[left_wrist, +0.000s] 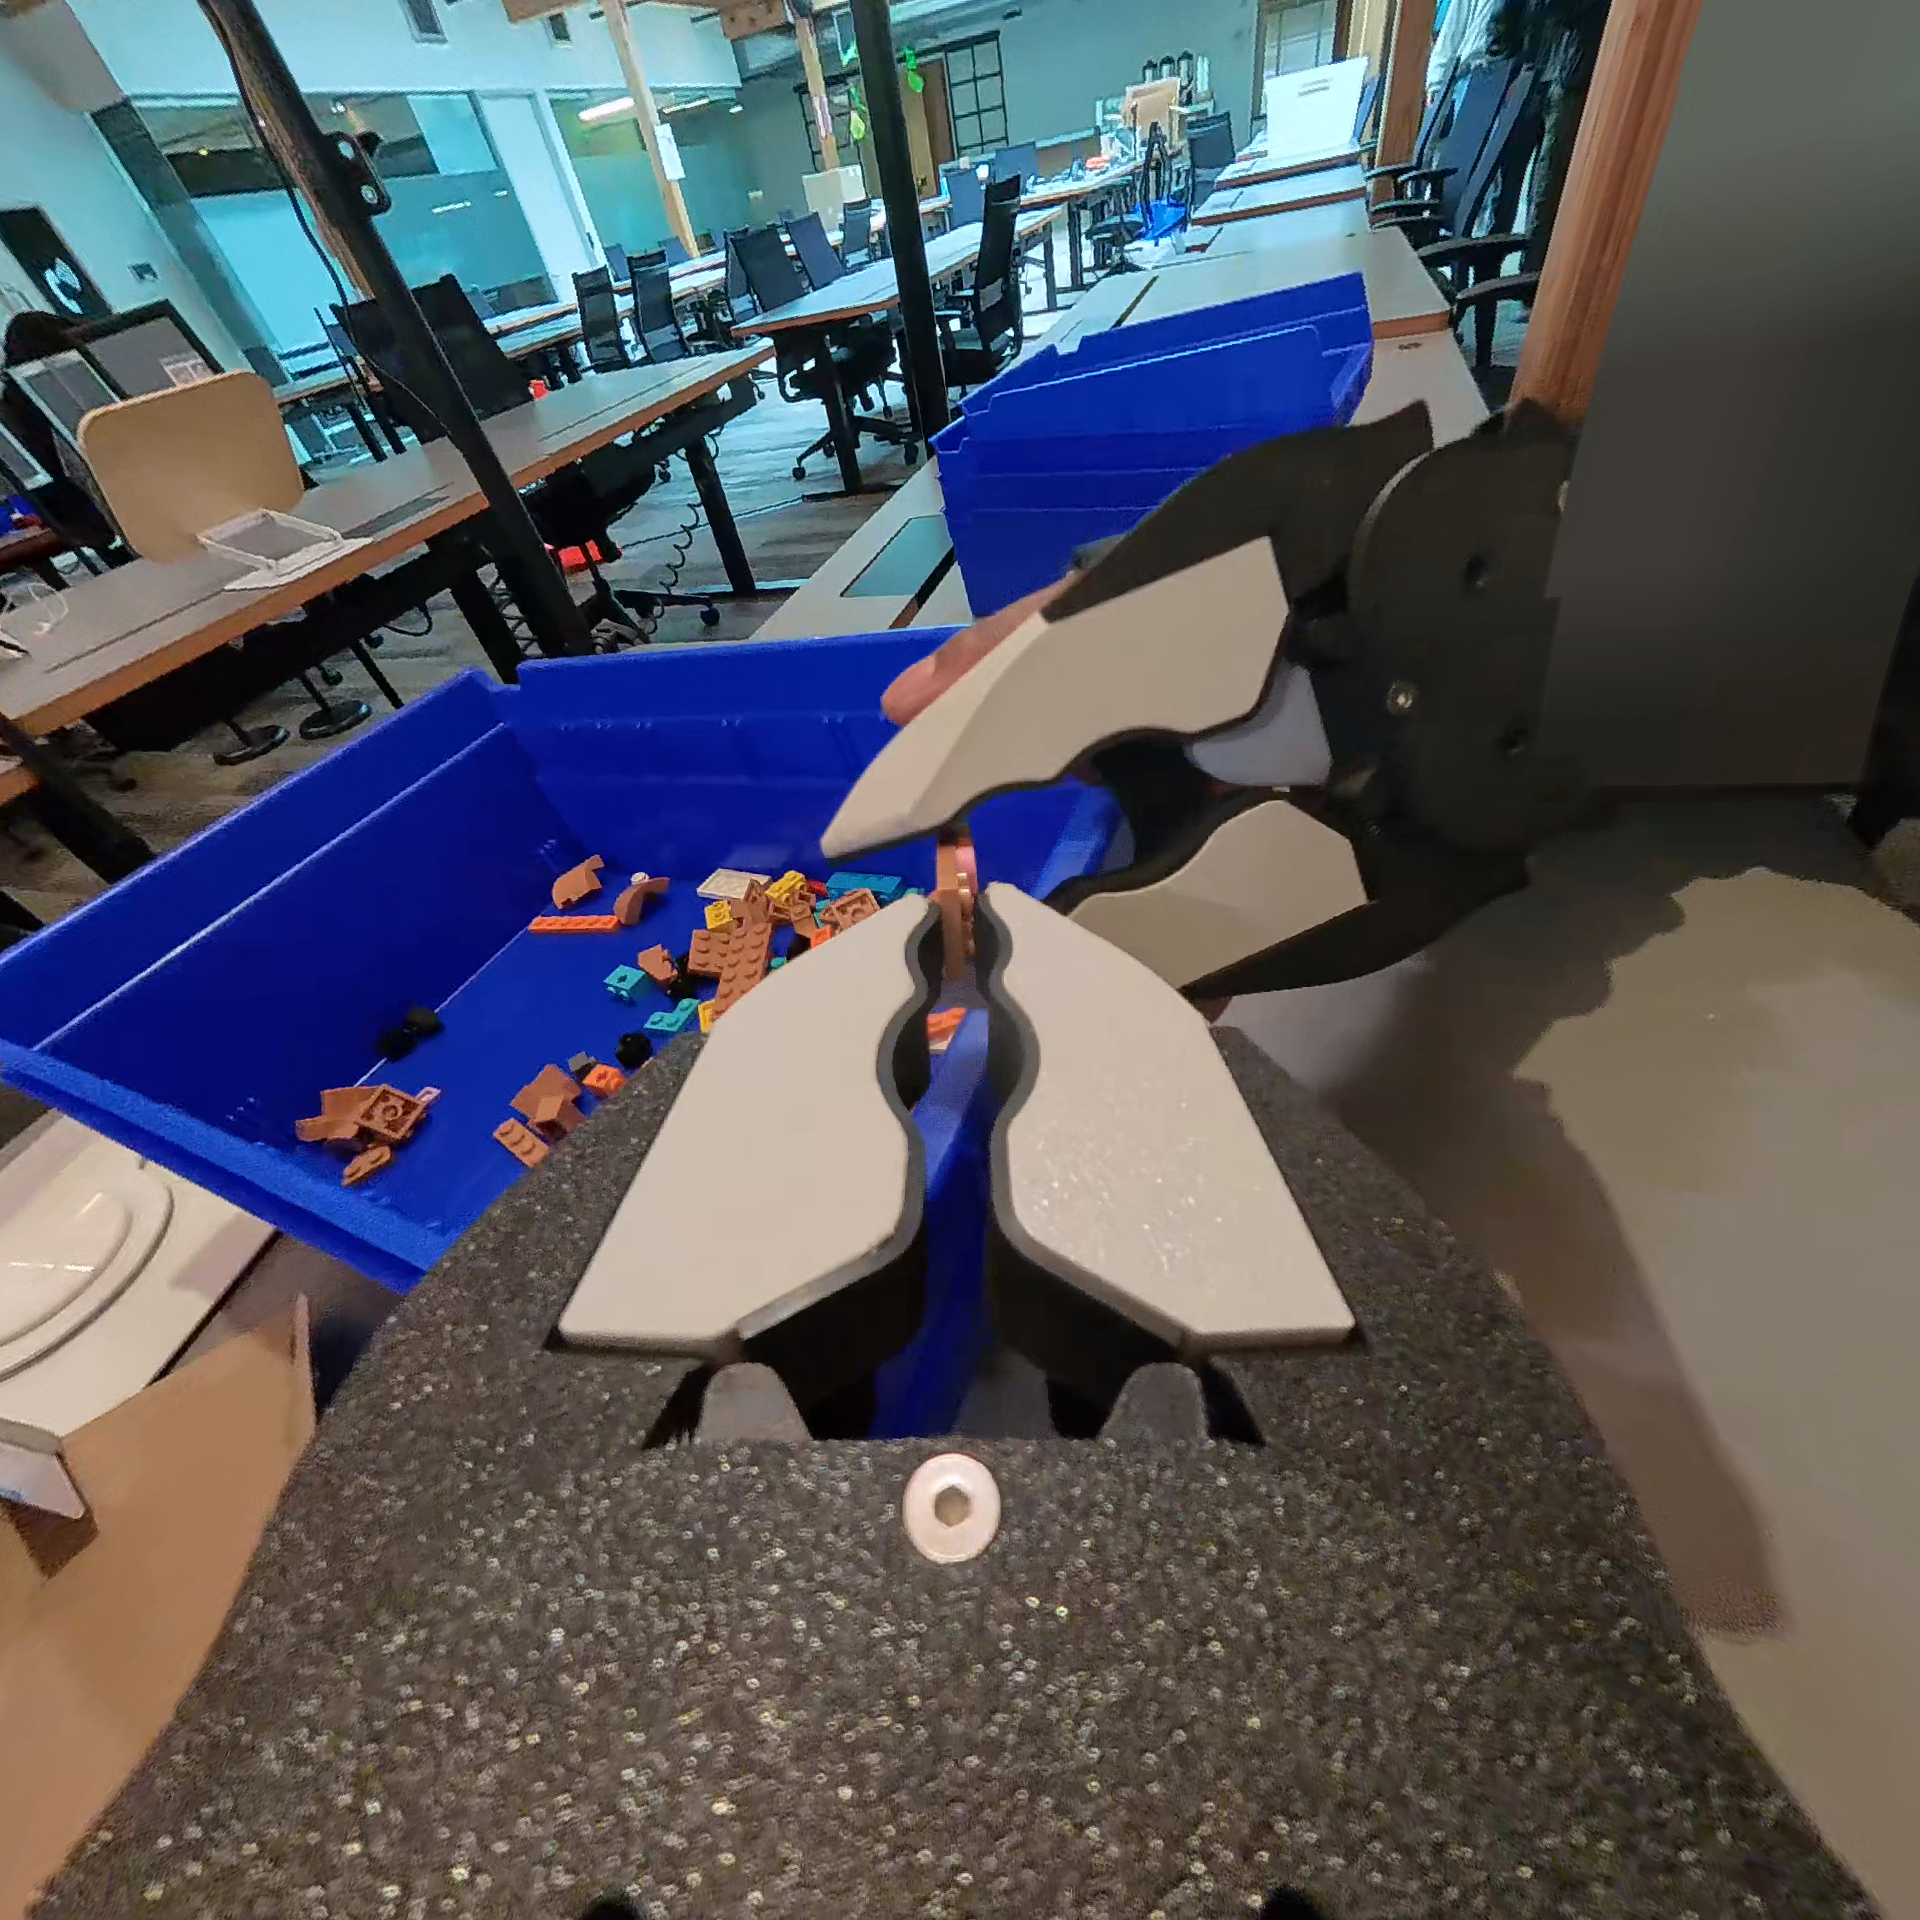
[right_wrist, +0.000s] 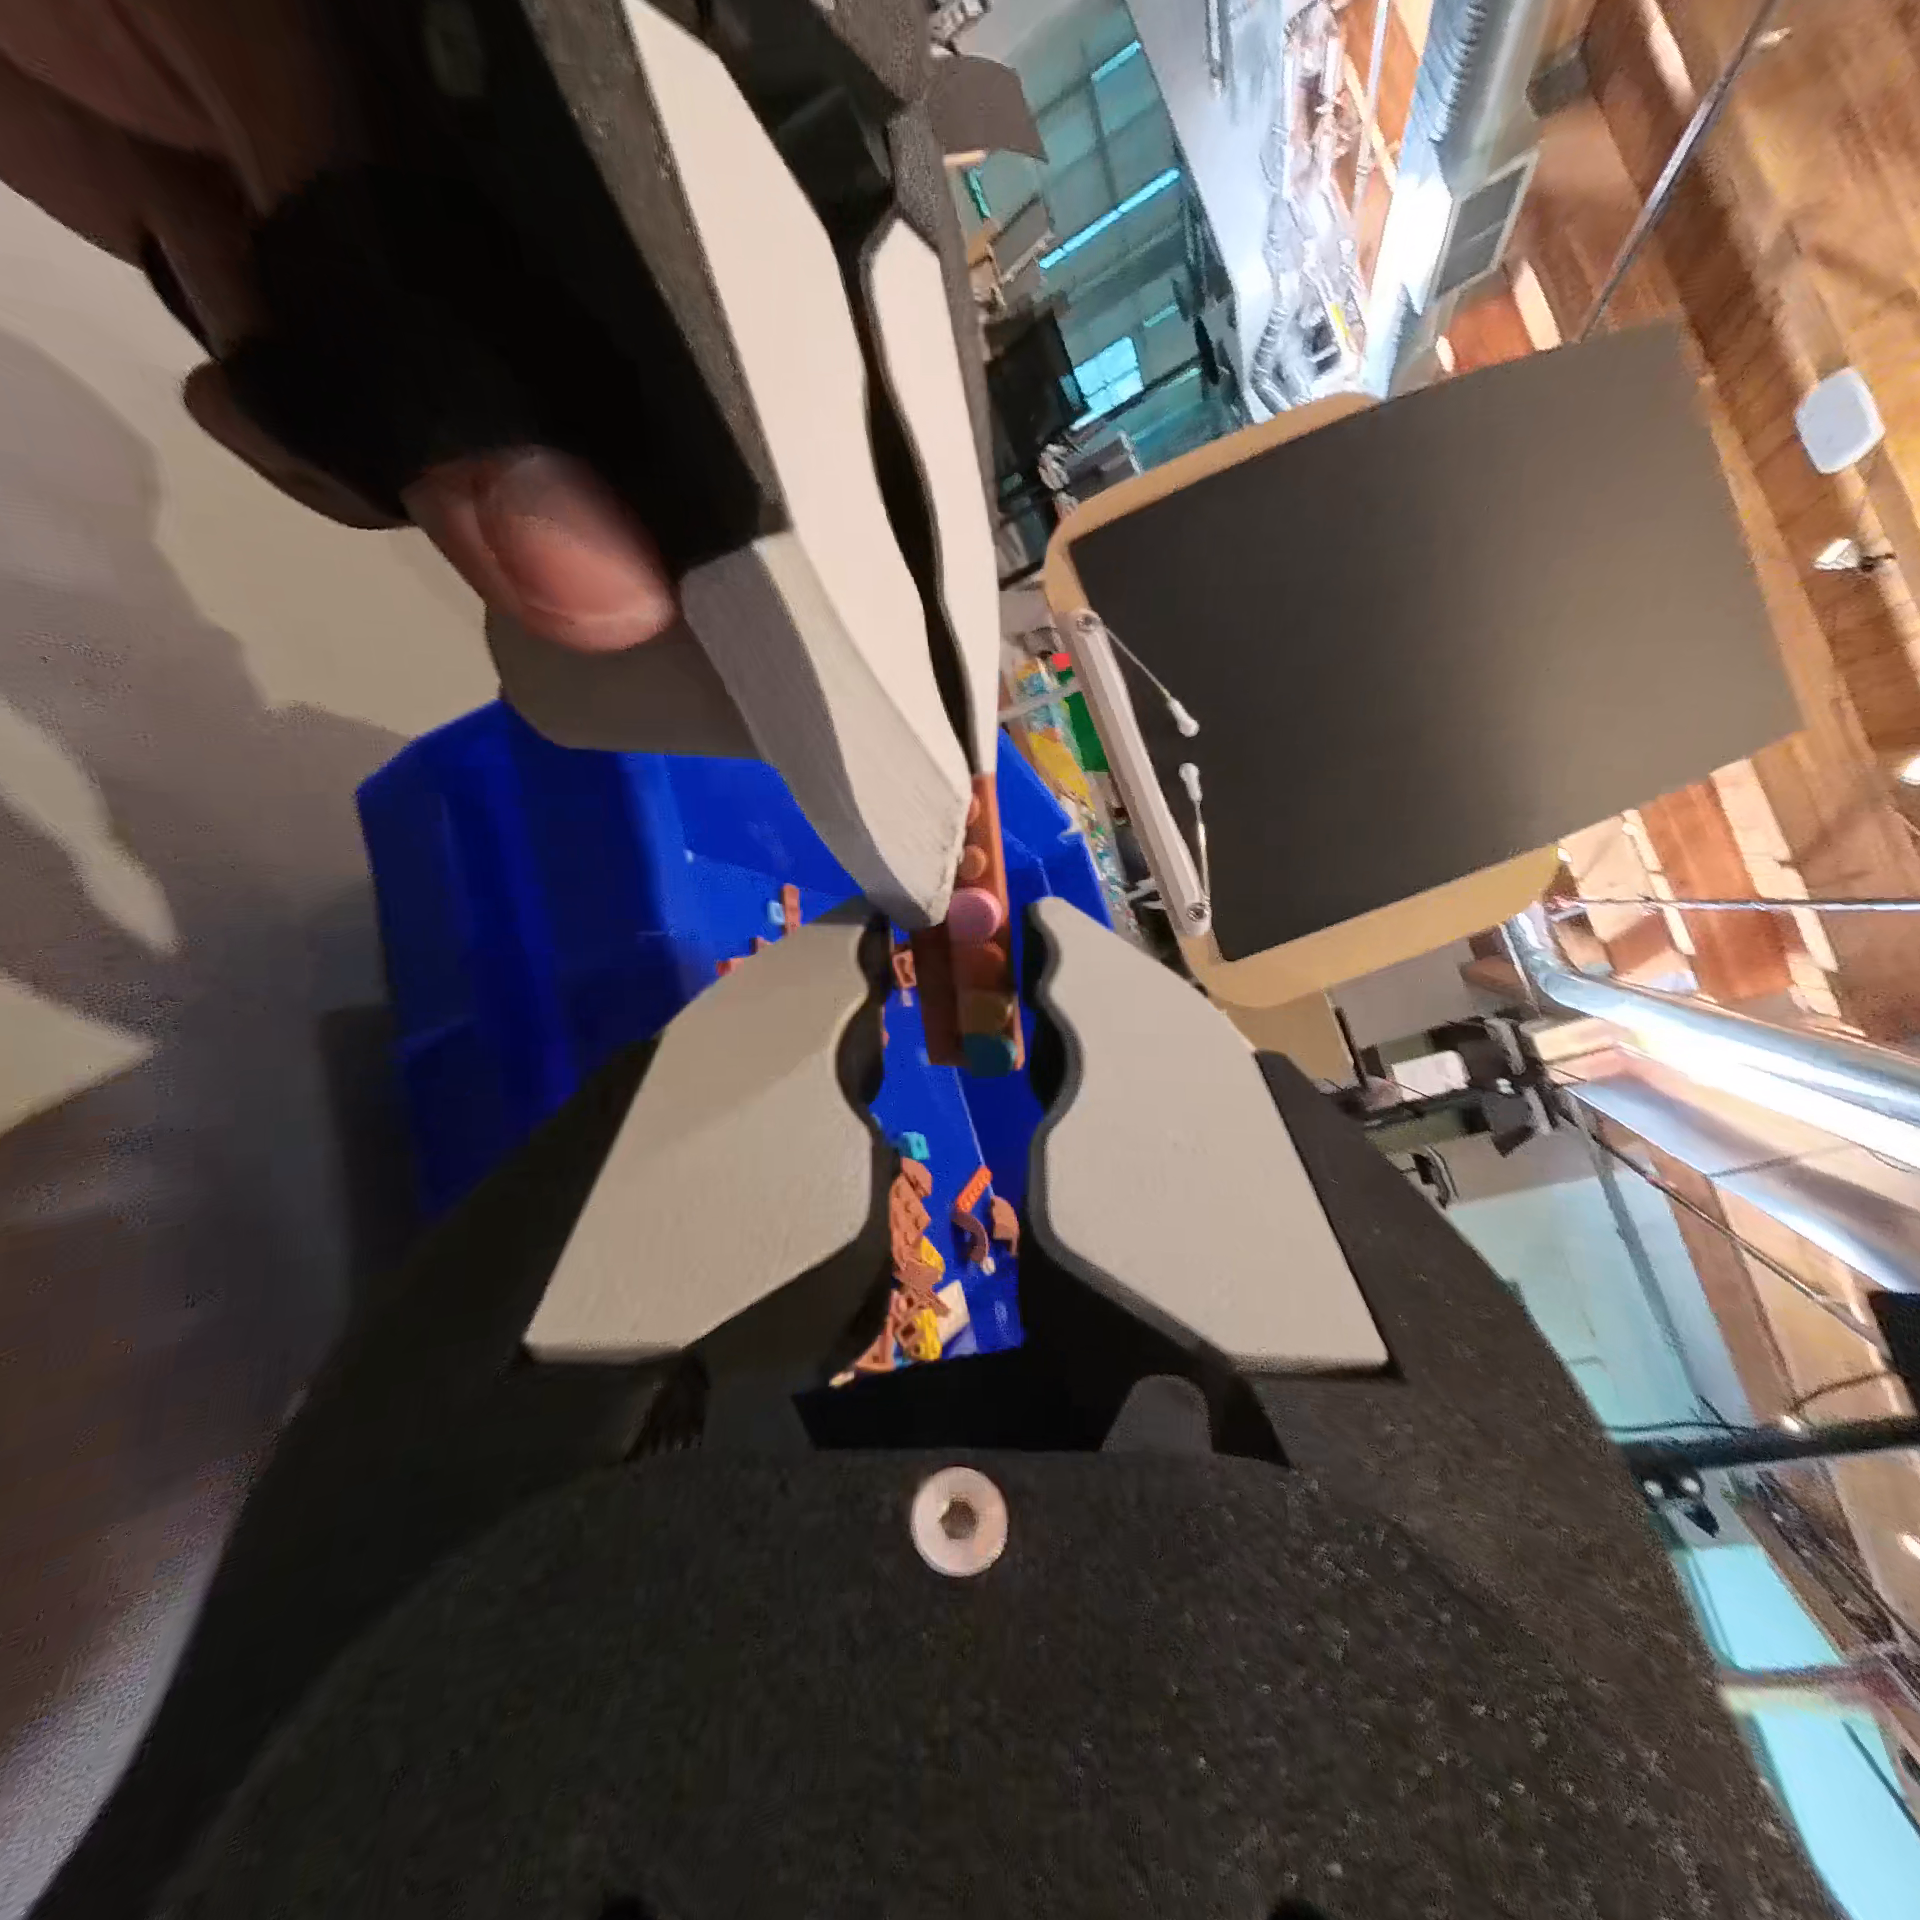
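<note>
Left gripper (left_wrist: 954, 914) is pinching a brown studded brick strip (right_wrist: 971, 997) with pink and teal round studs, above the blue bin (left_wrist: 312, 862) of loose bricks (left_wrist: 727, 945). Right gripper (right_wrist: 951, 935) is sitting parted around the strip's free end, its fingers not visibly touching.

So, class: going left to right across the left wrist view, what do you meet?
Cardboard box → blue bin of loose toy bricks → left claw shut on a brown brick piece → right claw.

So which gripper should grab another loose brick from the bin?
Right, probably. The right gripper is open, clamping nothing, over the bin. The left gripper is shut on the brown piece.
</note>
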